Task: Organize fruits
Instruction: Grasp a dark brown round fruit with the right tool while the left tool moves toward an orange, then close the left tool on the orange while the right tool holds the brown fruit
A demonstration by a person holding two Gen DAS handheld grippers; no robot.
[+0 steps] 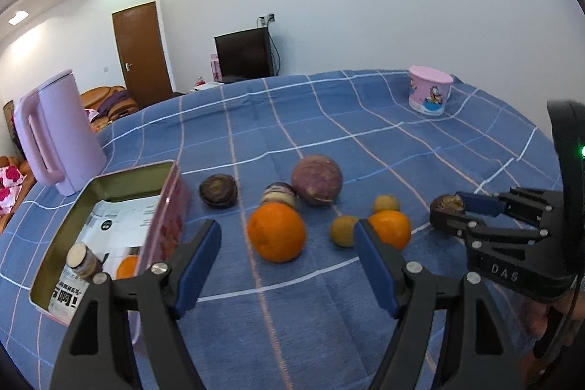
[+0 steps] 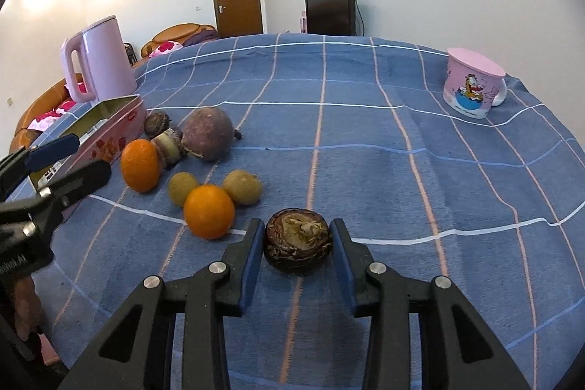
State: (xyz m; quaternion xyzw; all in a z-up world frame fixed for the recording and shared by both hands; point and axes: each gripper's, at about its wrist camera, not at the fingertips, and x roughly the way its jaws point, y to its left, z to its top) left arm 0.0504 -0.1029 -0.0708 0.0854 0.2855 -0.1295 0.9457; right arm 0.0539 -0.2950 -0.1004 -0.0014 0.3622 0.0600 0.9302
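Observation:
Several fruits lie on the blue checked cloth (image 1: 329, 119): a large orange (image 1: 276, 231) (image 2: 140, 165), a smaller orange (image 1: 390, 228) (image 2: 208, 216), two yellow-brown fruits (image 1: 343, 231) (image 2: 242, 187), a big purple fruit (image 1: 317, 180) (image 2: 207, 133) and dark brown ones (image 1: 218, 190). The pink tin box (image 1: 166, 207) (image 2: 109, 130) holds an orange (image 1: 128, 267) and a brown fruit (image 1: 83, 261). My left gripper (image 1: 287, 267) (image 2: 69, 158) is open, just before the large orange. My right gripper (image 2: 298, 253) (image 1: 448, 212) is shut on a dark brown fruit (image 2: 298, 240) (image 1: 446, 203).
A pink kettle (image 1: 58, 134) (image 2: 100, 59) stands behind the box at the left. A pink cartoon mug (image 1: 429, 90) (image 2: 471, 83) stands at the far right. A door, a sofa and a dark screen are beyond the table.

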